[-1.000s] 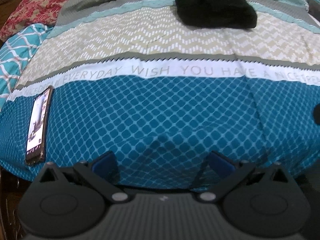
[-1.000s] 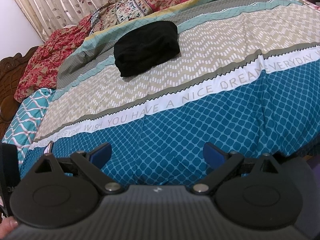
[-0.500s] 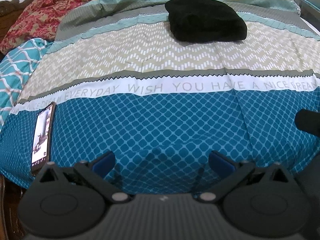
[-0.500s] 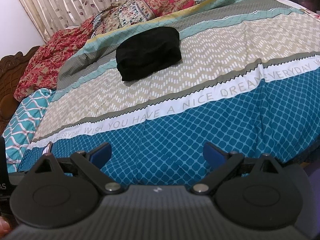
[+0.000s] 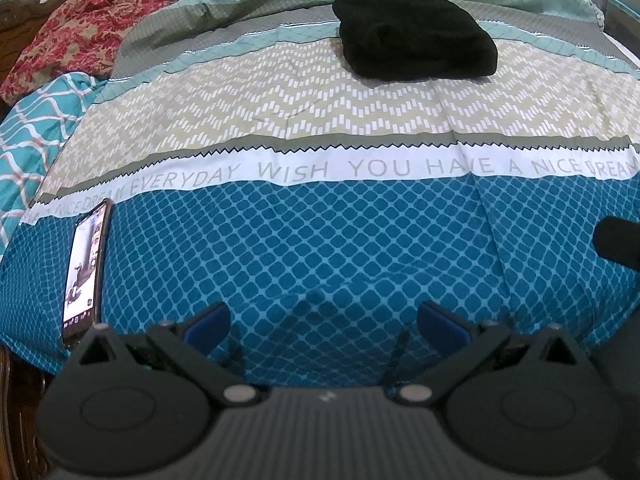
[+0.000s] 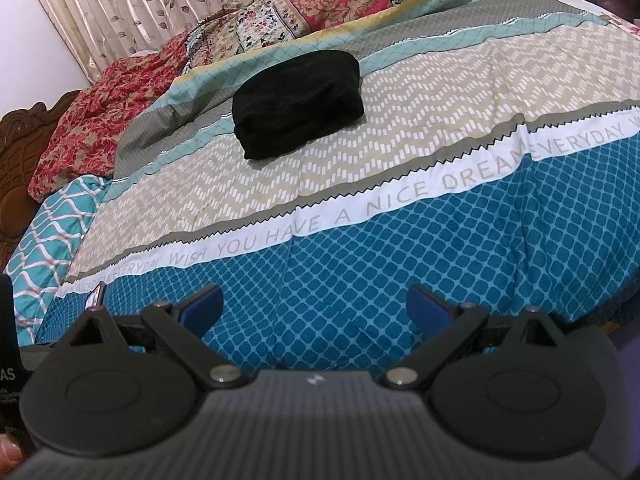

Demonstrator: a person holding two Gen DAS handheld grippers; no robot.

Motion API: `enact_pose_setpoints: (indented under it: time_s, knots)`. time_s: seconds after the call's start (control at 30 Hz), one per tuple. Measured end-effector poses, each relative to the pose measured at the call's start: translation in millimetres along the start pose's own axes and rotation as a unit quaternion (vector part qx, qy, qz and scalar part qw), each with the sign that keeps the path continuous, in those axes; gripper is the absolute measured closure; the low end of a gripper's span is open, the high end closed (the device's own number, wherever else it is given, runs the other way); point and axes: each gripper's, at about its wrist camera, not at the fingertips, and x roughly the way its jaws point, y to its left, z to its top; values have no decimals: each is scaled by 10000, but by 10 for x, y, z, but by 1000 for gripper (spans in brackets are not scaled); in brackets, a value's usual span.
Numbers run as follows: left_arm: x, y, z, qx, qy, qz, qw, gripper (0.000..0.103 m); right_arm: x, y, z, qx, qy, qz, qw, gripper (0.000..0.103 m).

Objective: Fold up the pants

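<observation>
The left tool (image 5: 322, 322) has a matte black body with fine ribs in the middle, 2 round black discs at the sides and 2 silver pivot screws, and its 2 fingers (image 5: 208, 326) carry dark blue pads. The right tool (image 6: 314, 308) looks the same, with a small white mark on the ribbed part. A bit of skin shows at its lower left corner.

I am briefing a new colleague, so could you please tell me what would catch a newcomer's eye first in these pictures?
First, the black pants, already a folded bundle, far back on the bedspread, across its beige zigzag and grey bands. Next, a lit phone on the blue part at the left edge. The left gripper and right gripper are both open, holding nothing.
</observation>
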Motion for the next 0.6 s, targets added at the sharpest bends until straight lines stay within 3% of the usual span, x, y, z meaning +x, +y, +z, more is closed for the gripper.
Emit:
enact_pose_setpoints:
  time_s: [0.6]
  knots:
    - [149,3,-69,-62,306,51,9995,0,9,-64,-10,80,130,46,9999,3]
